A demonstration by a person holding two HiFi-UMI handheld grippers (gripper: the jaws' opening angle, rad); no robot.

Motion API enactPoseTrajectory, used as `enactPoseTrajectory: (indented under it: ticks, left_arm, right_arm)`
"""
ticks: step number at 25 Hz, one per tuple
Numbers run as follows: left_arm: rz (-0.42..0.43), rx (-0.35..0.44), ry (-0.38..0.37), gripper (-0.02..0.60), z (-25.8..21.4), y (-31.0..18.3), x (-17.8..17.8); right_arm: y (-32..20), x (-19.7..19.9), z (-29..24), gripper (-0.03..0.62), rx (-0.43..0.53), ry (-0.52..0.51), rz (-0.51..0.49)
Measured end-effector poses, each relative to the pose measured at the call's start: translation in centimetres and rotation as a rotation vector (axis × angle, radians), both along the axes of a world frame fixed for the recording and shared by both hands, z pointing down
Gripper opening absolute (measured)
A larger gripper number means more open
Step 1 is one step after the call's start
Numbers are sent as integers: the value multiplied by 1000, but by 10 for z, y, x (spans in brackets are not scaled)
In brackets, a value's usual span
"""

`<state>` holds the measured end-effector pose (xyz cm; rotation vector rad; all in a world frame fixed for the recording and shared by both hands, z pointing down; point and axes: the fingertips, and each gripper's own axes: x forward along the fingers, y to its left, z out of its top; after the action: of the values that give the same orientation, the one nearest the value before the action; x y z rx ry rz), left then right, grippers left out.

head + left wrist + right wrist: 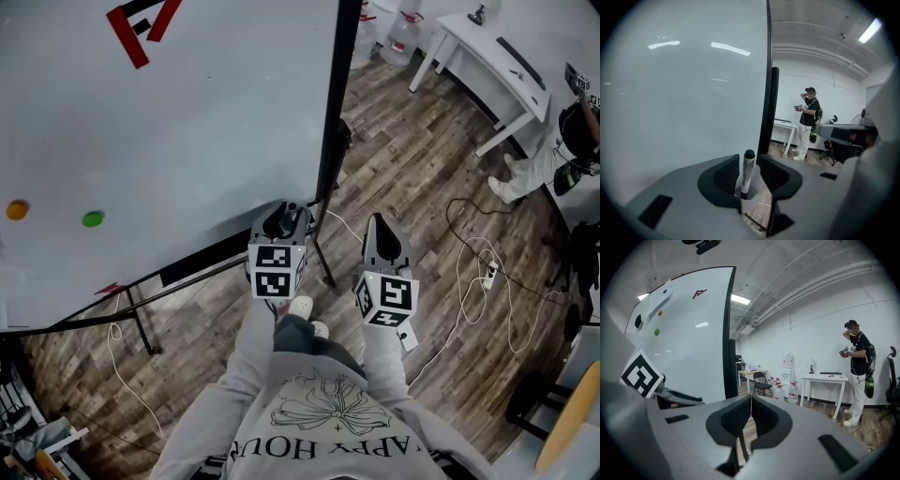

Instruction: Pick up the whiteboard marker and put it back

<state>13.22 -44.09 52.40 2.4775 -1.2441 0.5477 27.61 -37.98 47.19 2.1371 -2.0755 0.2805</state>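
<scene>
Two claws in play here, but start with the big stuff. The whiteboard (187, 122) is a huge glossy slab, shiny enough to throw glare in the left gripper view. It sits in a thin black metal frame (330, 141) over a wood-plank floor (422, 159), which puts its bottom right corner right where a hand can reach. That corner is where the left claw (749, 159) is parked, jaws spread about as wide as they go, matte grey shells with ribbed black pads (724, 176). The whiteboard marker (746, 174) stands upright in the gap between them, a slim white barrel with a black cap, its foot down in what looks like a white holder (762, 186). I can't swear the left pad isn't brushing it, but nothing's squeezing it, so my read is the holder carries it and the put-back part is basically done. The right claw (751, 401) is pinched fully closed on nothing and hangs off to the side over the floor, out of the way I'd guess, since one claw is plenty for a marker.
</scene>
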Motion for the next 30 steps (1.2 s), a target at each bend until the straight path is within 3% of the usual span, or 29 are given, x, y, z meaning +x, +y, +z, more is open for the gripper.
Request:
enactPoseTrajectory:
  ticks: [5,17,30]
  left_arm:
    - [-13,4,-11,68,3,-4,-2]
    - [-25,28,51,63,-22,4,-10]
    - [-106,185,162,63,-109,31,-56]
  right_arm:
    - [3,3,2,6,-5,3,8]
    - [8,0,-10,6,18,6,-9]
    - [13,-48,-38,6,90,3,-138]
